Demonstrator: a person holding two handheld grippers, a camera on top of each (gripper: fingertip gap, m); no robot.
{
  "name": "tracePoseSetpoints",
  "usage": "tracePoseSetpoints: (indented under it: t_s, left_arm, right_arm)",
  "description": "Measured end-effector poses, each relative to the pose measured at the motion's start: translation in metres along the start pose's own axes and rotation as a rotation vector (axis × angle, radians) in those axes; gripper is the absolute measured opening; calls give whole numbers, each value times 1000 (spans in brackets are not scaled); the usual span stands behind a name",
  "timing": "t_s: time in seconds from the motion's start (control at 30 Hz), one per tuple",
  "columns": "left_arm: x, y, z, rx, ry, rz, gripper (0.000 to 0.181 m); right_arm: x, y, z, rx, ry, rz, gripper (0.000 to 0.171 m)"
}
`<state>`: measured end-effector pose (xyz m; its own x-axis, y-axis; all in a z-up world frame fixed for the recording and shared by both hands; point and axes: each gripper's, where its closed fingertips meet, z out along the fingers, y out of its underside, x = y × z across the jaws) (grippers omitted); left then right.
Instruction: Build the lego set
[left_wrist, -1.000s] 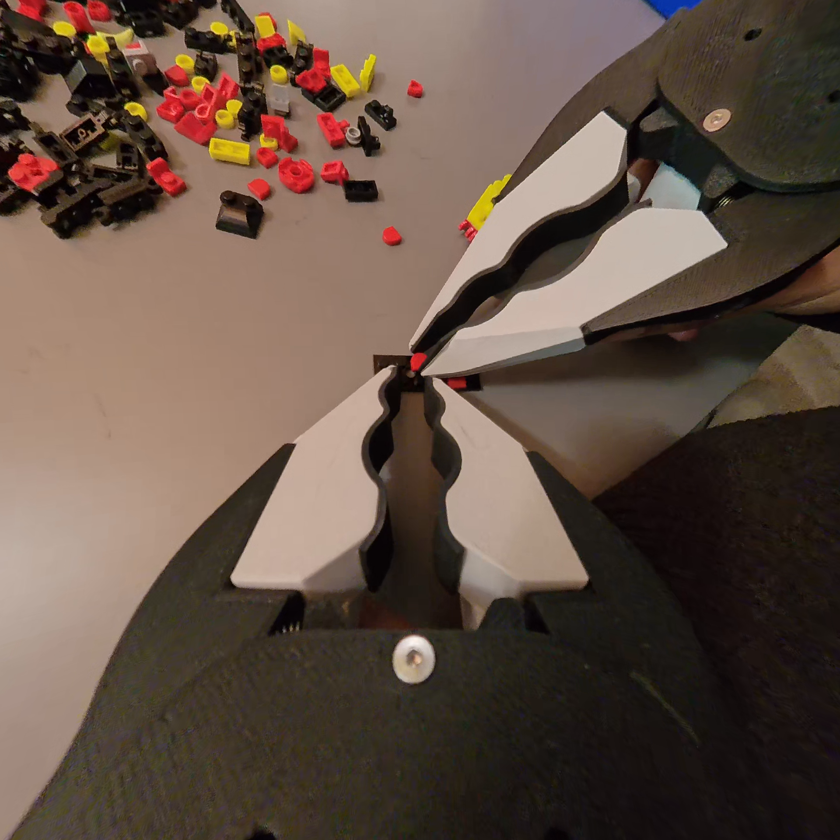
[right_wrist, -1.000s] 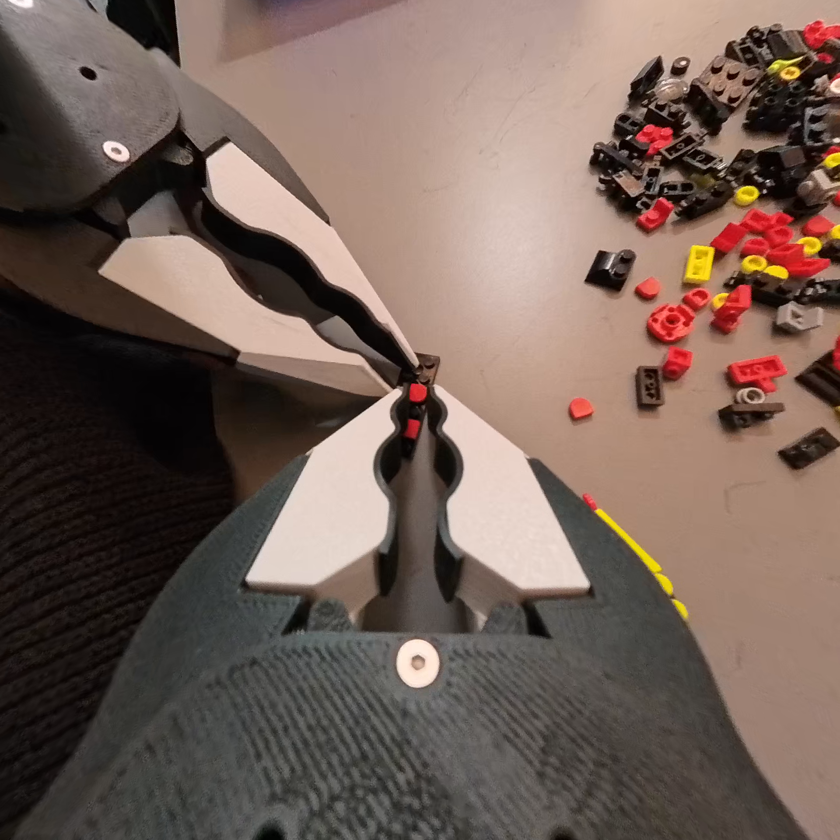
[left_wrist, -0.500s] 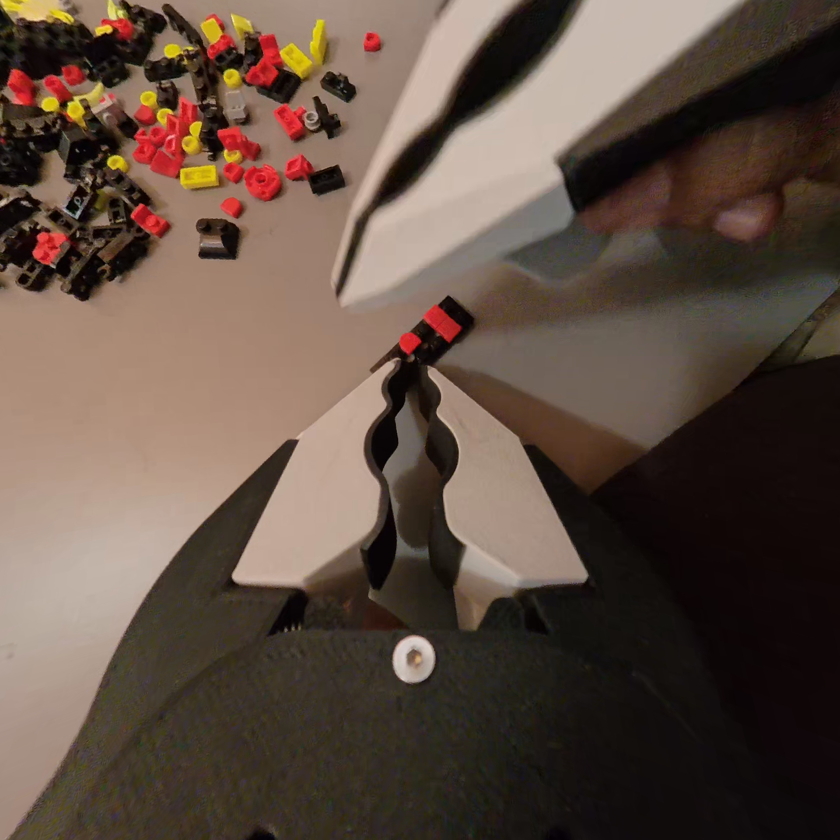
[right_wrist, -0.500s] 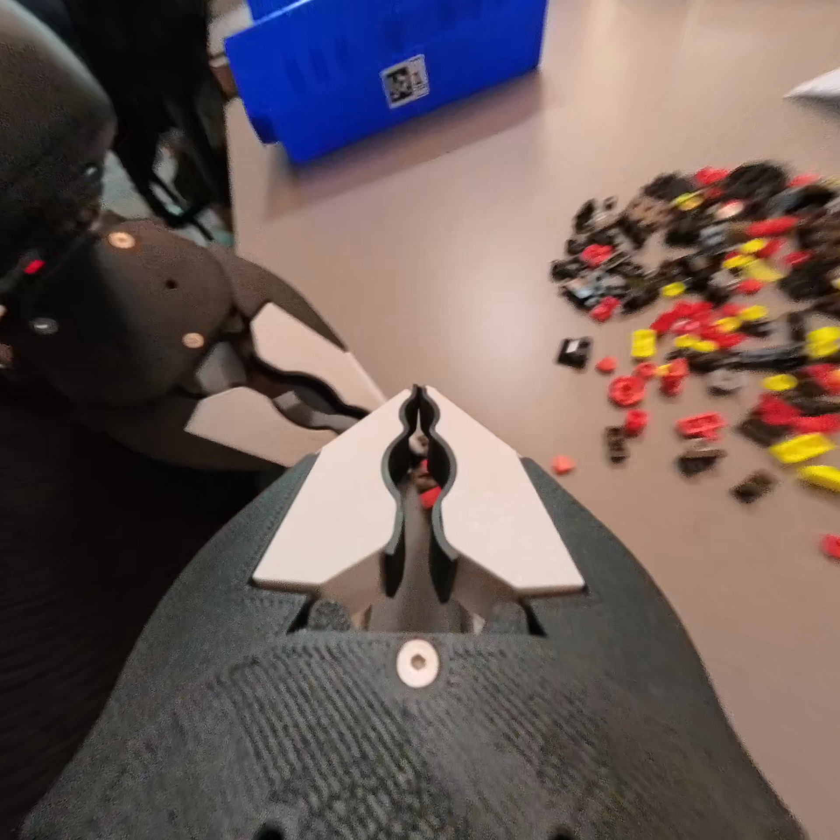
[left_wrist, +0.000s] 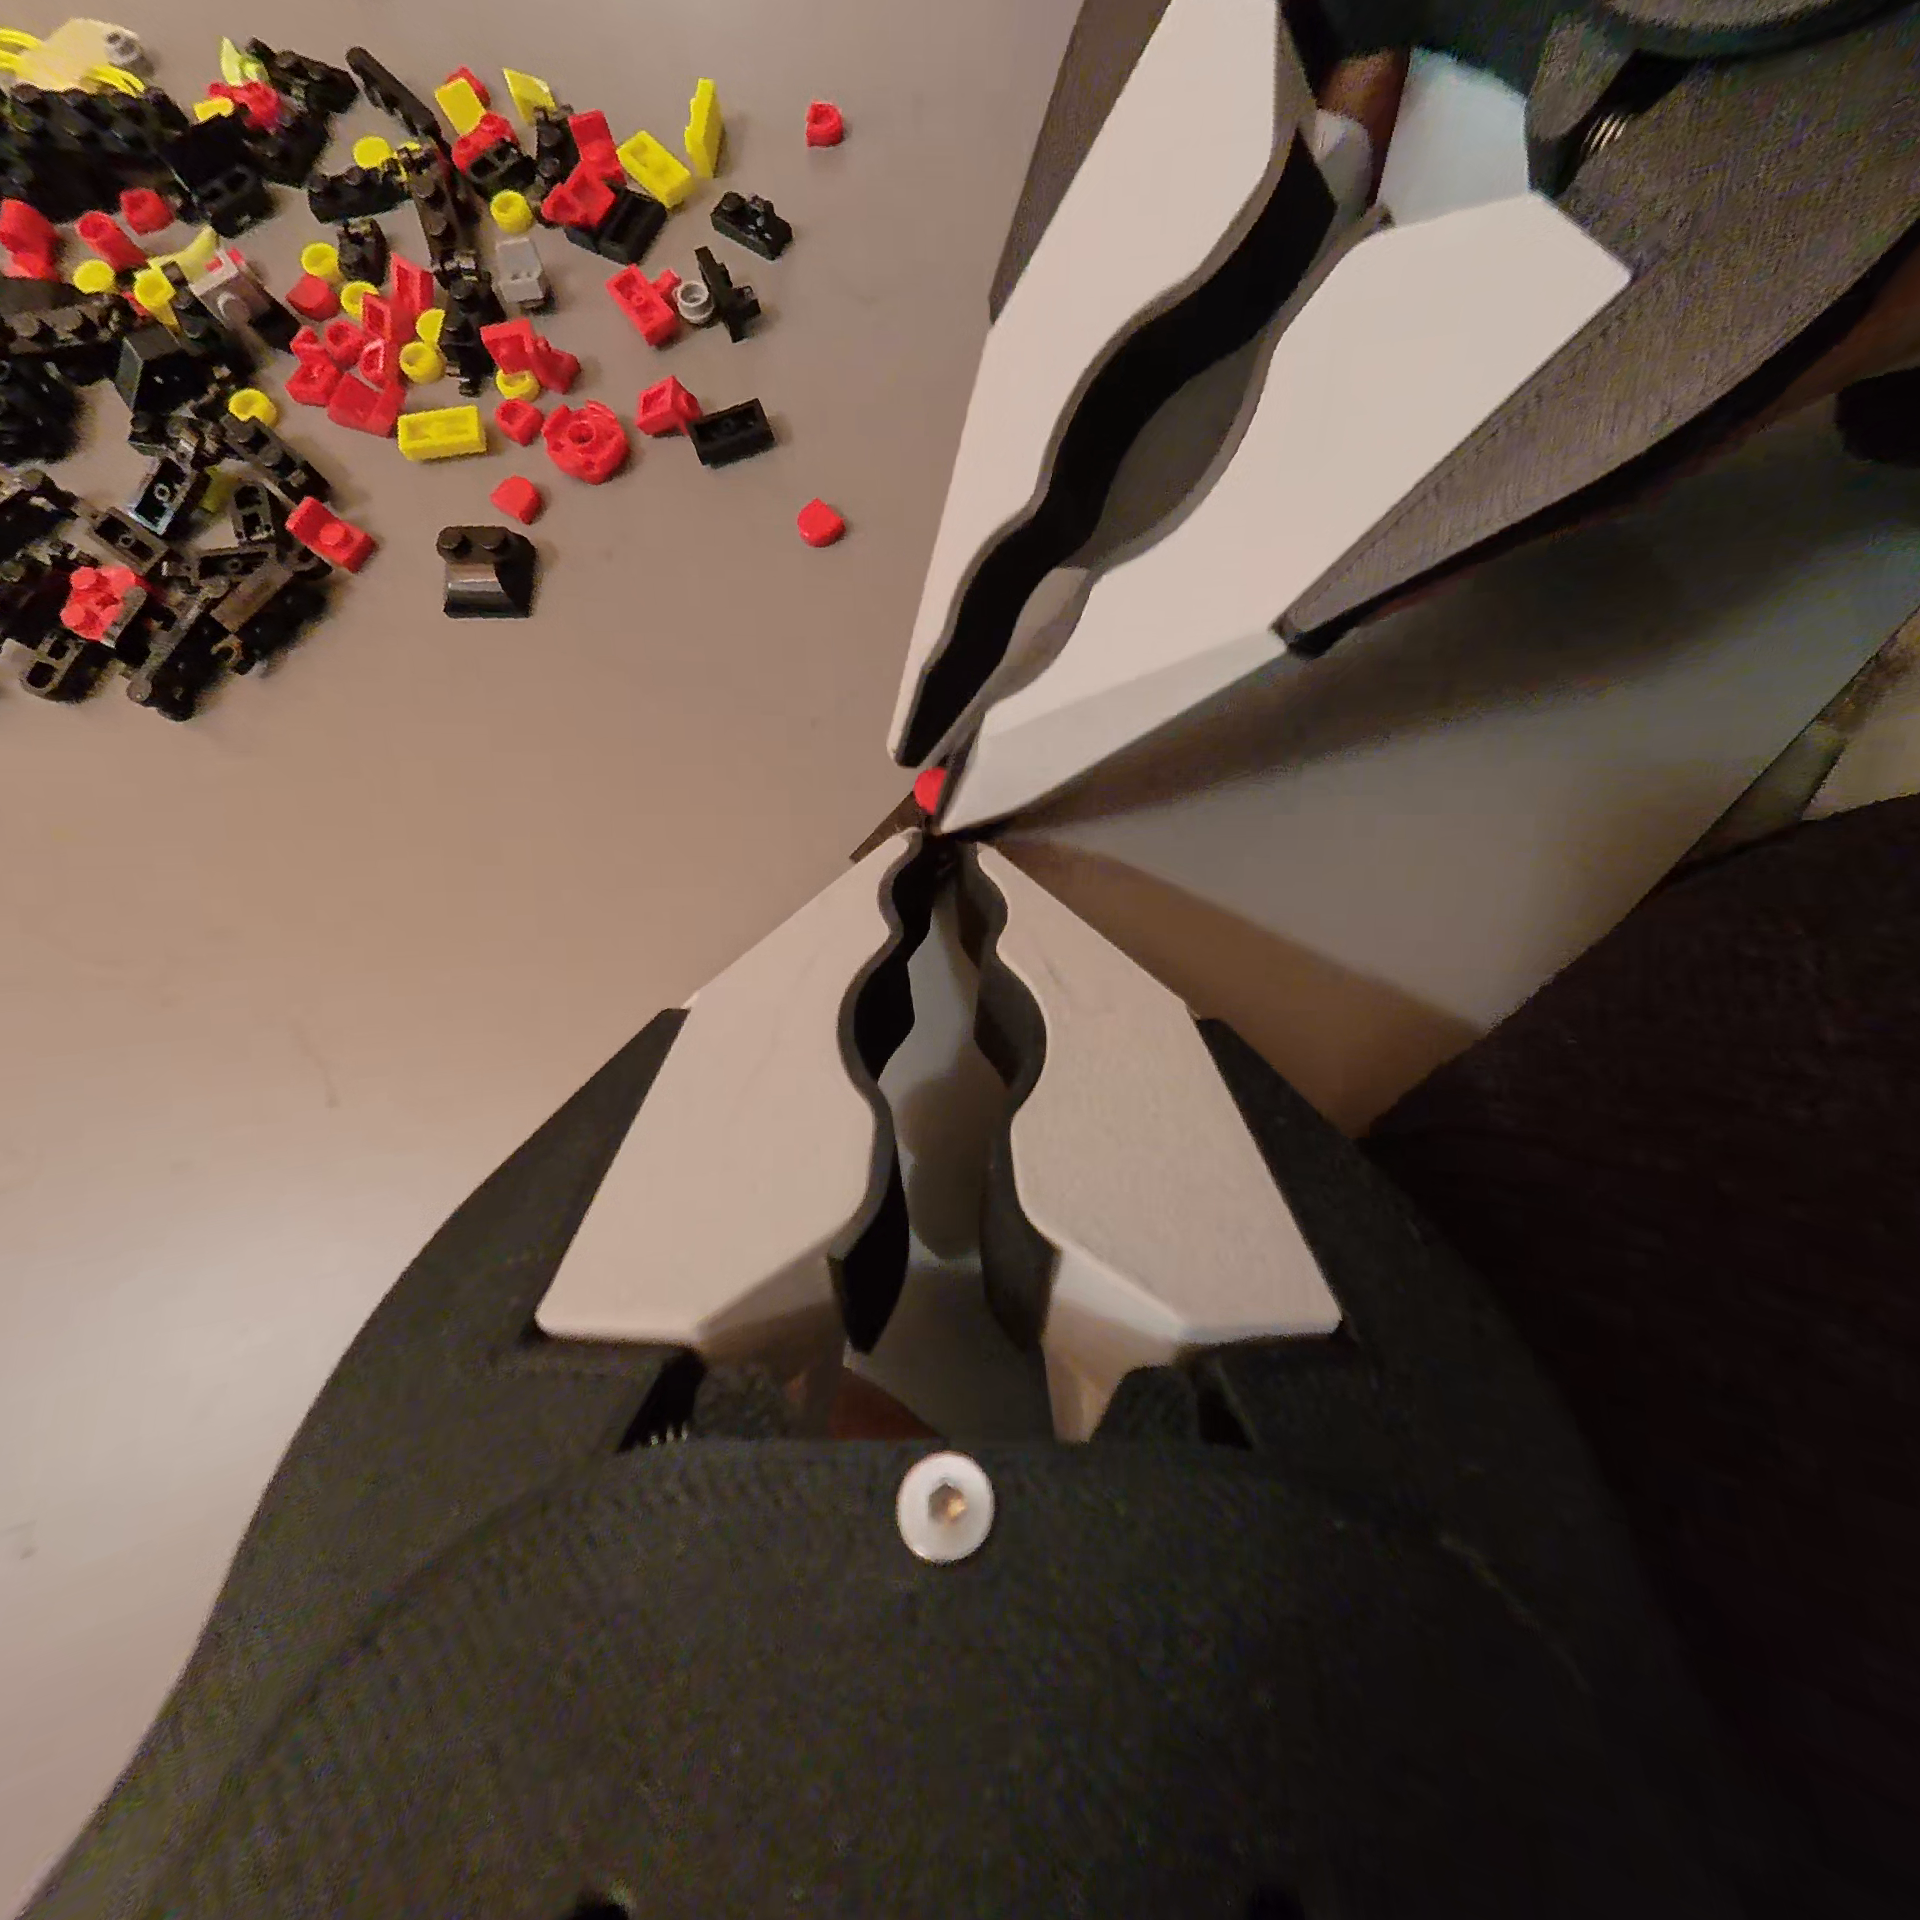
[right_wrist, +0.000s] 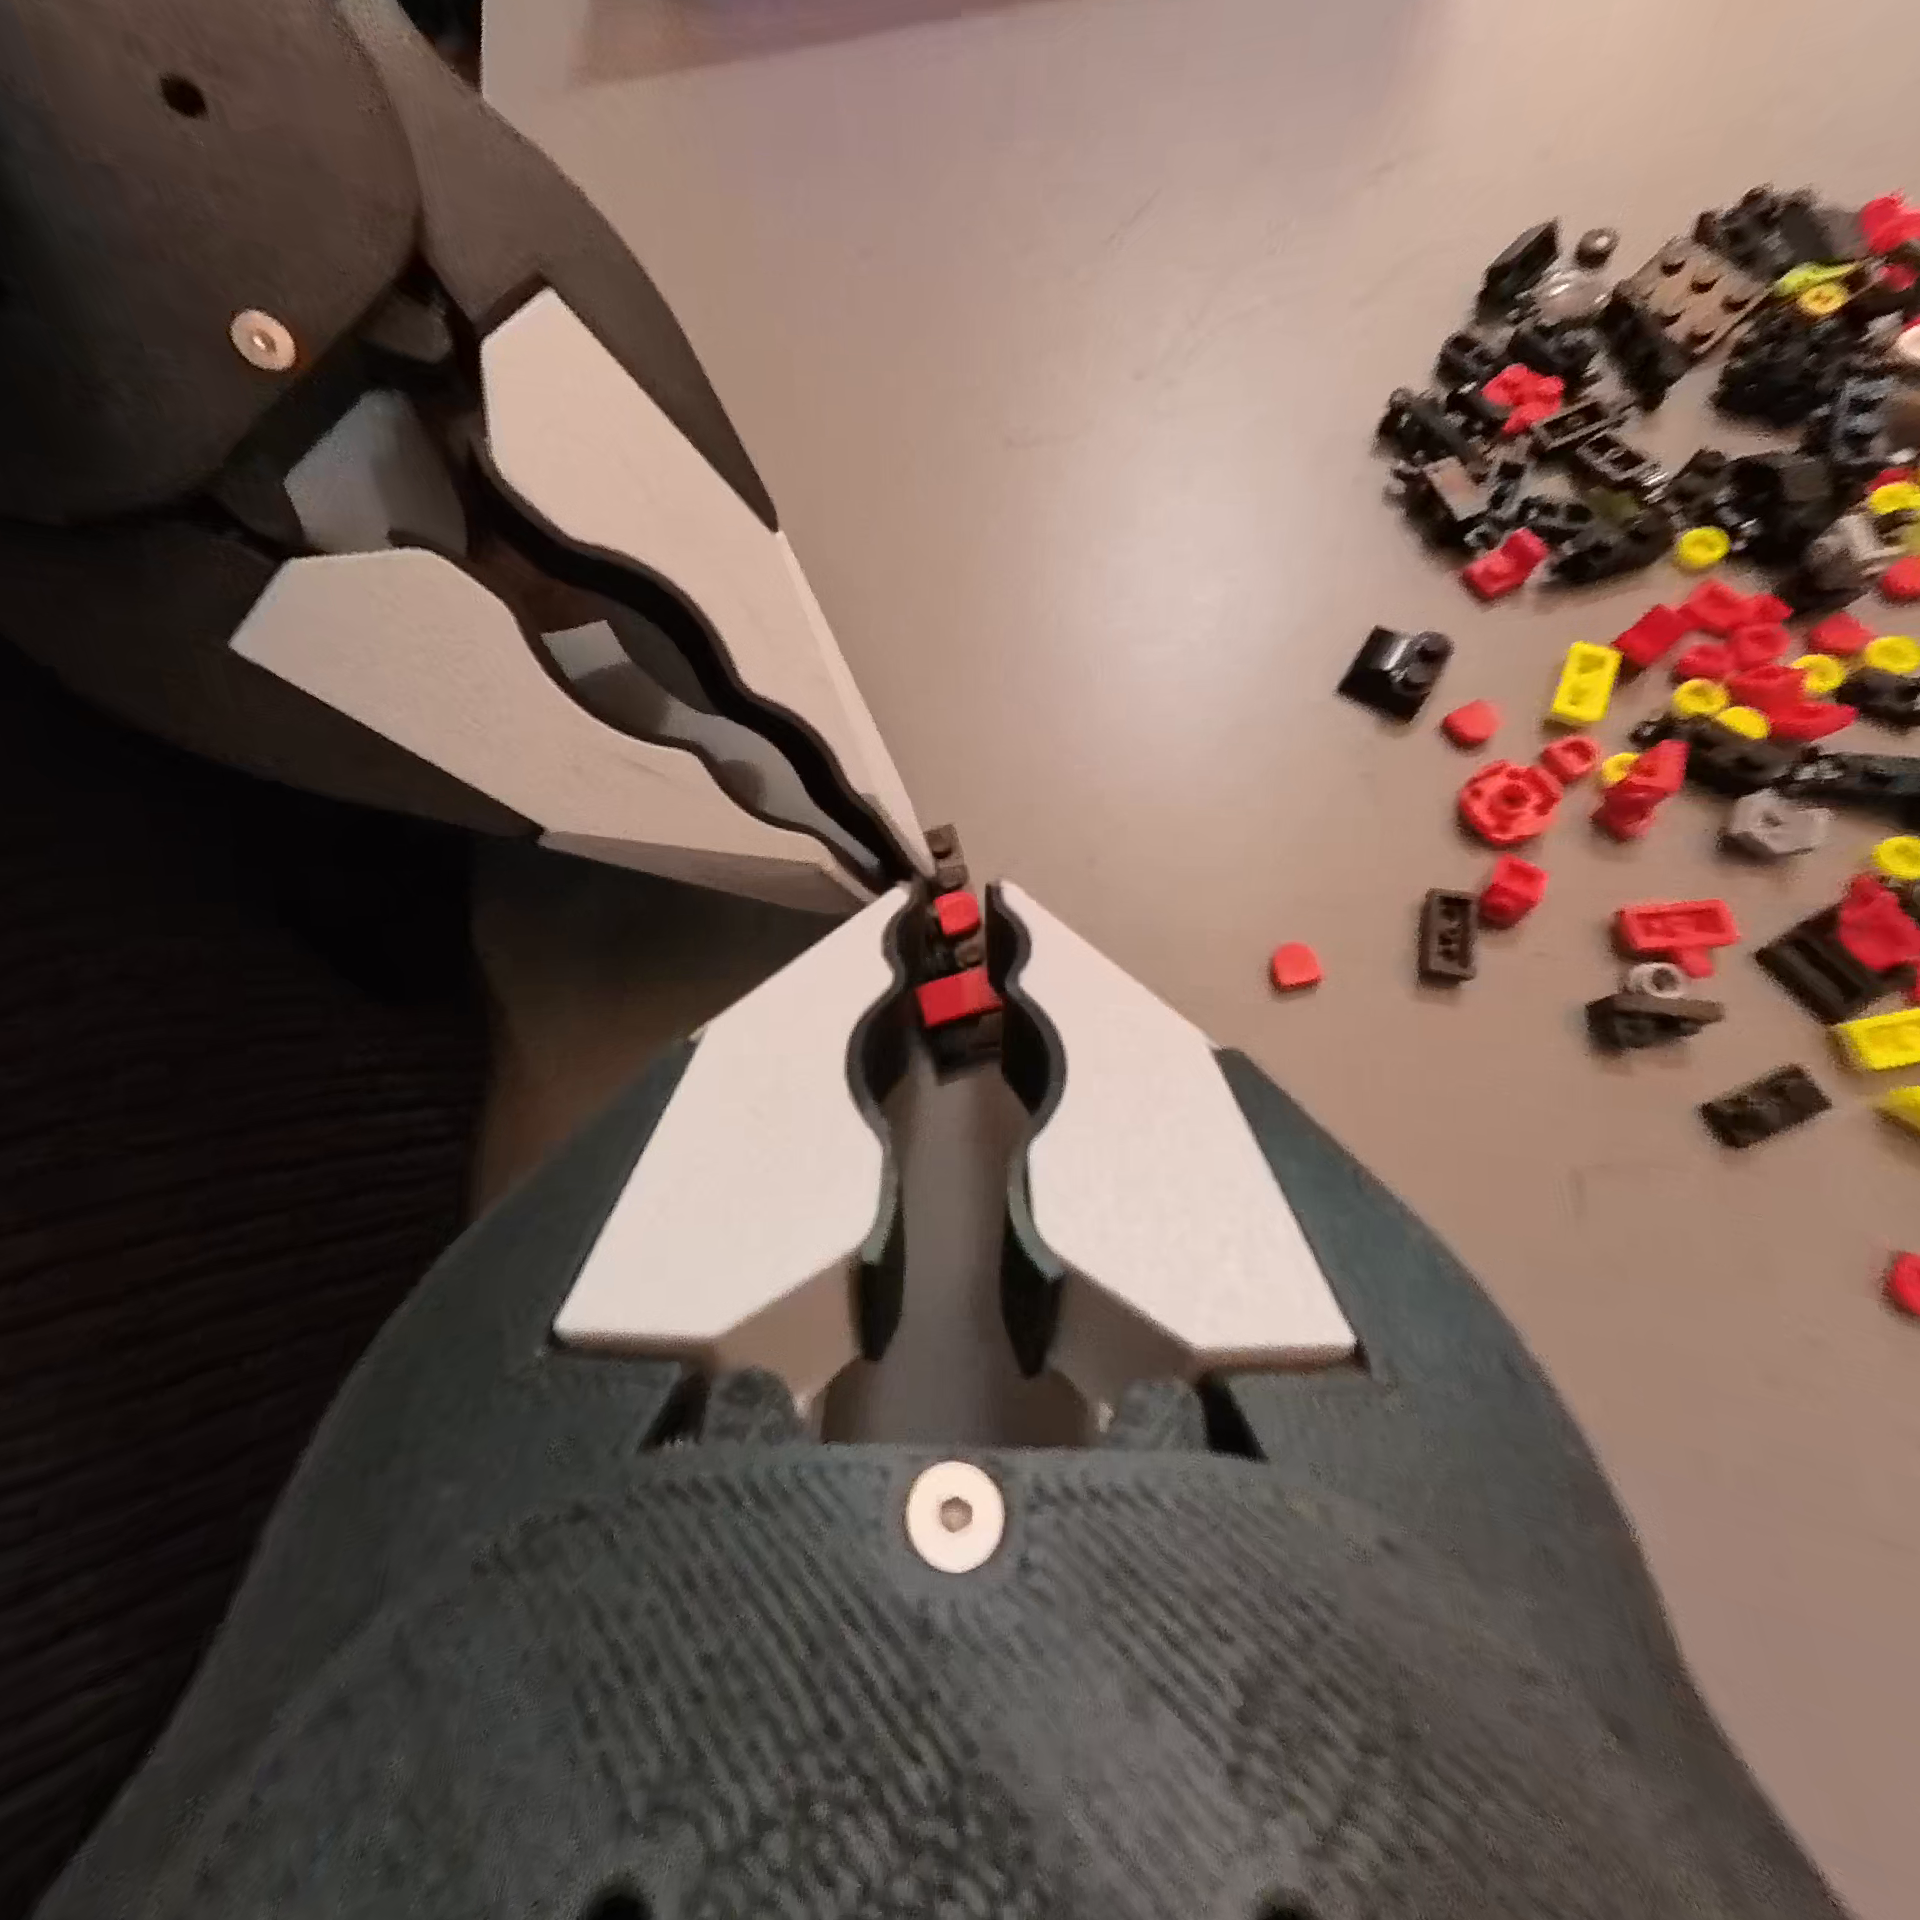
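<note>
— What's nearest on your feeds?

— My right gripper (right_wrist: 951, 894), fingers parted a little around a small black-and-red assembly (right_wrist: 954, 961); they flank it closely, but I can't tell whether they actually pinch it. It sits up between the tips, above the tabletop (right_wrist: 1091, 416).

— And the left?

— The left gripper (left_wrist: 940, 847) comes in tip to tip with the right one. Its fingers are clenched on the far end of the assembly — in the right wrist view the black end block sits right at those tips. From the left wrist view I only see a red stud (left_wrist: 928, 788) and a black sliver poking out where the two grippers meet.

— Beyond that?

— A lone red piece (left_wrist: 820, 522), then a black sloped brick (left_wrist: 485, 571), both apart from the heap. Farthest out lies the pile (left_wrist: 260, 312) of loose black, red and yellow parts, spread over the tabletop.
</note>
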<state>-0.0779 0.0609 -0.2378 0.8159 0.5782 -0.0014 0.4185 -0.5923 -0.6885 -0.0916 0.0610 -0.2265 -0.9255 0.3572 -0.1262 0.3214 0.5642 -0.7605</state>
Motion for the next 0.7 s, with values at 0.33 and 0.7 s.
tracePoseSetpoints:
  t_s: [0.33, 0.7]
  left_arm:
    - [0, 1, -1, -2, 31, -3, 7]
    - [2, 3, -2, -43, 49, -21, 6]
  right_arm:
    - [0, 4, 3, -30, 20, -26, 6]
    - [-1, 2, -1, 6, 7, 66, 5]
